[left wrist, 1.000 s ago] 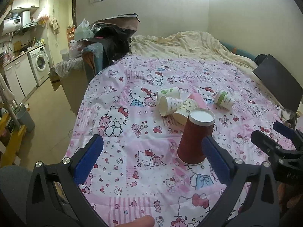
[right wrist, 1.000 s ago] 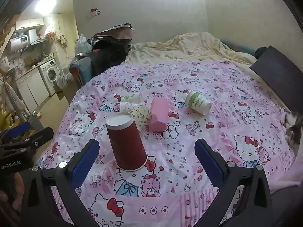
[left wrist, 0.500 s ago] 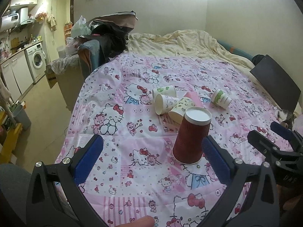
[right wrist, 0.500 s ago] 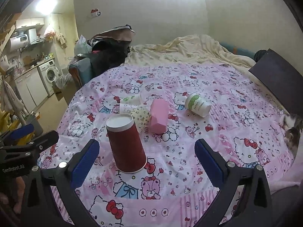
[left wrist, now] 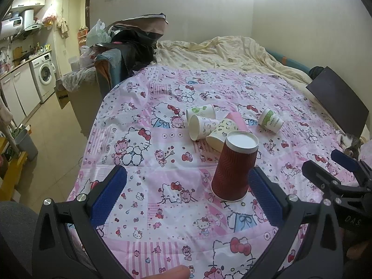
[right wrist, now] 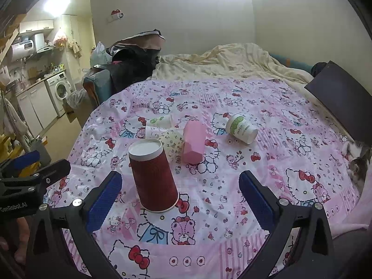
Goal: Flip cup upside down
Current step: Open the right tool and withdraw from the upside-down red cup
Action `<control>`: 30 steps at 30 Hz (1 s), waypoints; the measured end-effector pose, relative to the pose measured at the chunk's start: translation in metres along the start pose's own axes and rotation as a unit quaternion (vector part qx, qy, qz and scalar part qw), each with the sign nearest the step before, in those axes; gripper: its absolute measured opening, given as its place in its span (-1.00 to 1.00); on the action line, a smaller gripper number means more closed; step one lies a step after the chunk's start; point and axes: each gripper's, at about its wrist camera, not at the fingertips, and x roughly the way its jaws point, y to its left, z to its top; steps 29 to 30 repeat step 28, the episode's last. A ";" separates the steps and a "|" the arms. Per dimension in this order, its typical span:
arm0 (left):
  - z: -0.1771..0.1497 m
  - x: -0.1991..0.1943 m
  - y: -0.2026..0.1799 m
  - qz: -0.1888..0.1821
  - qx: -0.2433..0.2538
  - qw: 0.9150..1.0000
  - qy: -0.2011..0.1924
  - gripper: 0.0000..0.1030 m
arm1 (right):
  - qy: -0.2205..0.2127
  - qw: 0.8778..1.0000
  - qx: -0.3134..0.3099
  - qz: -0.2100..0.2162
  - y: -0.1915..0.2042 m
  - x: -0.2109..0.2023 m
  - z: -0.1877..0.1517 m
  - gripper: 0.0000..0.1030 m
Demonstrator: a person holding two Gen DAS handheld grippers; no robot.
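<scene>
A dark red ribbed paper cup [left wrist: 234, 167] stands upside down on the pink Hello Kitty cloth [left wrist: 144, 162], white base up; it also shows in the right wrist view [right wrist: 152, 176]. My left gripper [left wrist: 186, 197] is open and empty, the cup just inside its right finger. My right gripper [right wrist: 180, 197] is open and empty, the cup just inside its left finger. Each gripper shows at the edge of the other's view.
Several cups lie on their sides behind the red one: white patterned cups [left wrist: 202, 123], a pink cup [right wrist: 194, 143], a green-print cup [right wrist: 241, 129]. A cat [right wrist: 358, 162] lies at the right edge. A dark board [right wrist: 344, 97] leans at right. A beige duvet [left wrist: 227, 53] lies behind.
Both grippers have drawn back slightly toward me; the left view has shifted so the red cup sits a little lower and further left. The cup has not moved.
</scene>
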 end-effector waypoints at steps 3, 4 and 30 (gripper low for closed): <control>0.000 0.000 0.000 0.000 0.001 1.000 -0.001 1.00 | 0.000 1.000 -0.001 -0.001 0.000 0.000 0.000 1.00; 0.000 0.000 0.000 0.001 0.001 1.000 -0.001 1.00 | 0.000 1.000 -0.001 0.000 0.000 0.000 0.000 1.00; 0.000 -0.002 0.002 -0.001 -0.001 1.000 0.002 1.00 | -0.002 1.000 0.002 0.000 -0.004 0.001 0.001 1.00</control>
